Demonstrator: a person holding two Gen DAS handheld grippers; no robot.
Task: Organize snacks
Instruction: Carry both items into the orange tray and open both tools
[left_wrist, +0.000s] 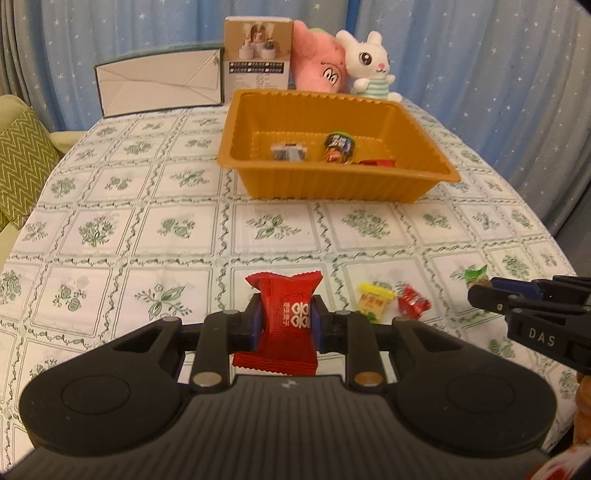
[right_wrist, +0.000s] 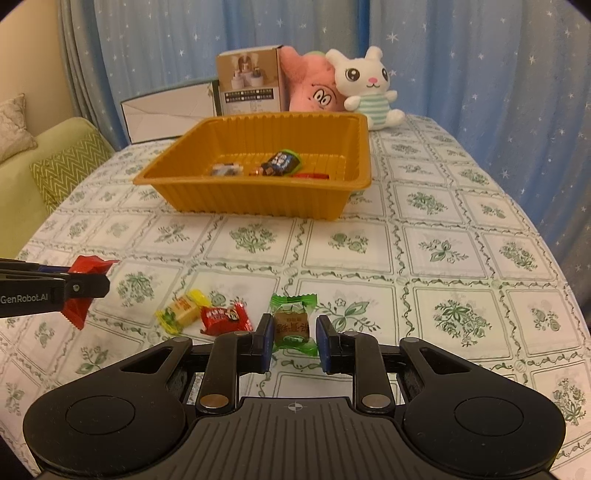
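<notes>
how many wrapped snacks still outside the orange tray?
4. A big red packet gripped in the left claw; a green-wrapped candy between the right claw pads; a yellow candy and a small red candy side by side on the tablecloth.

Floral-clothed table (right_wrist: 424, 236): tray (right_wrist: 258, 199), candies (right_wrist: 225, 317)
</notes>
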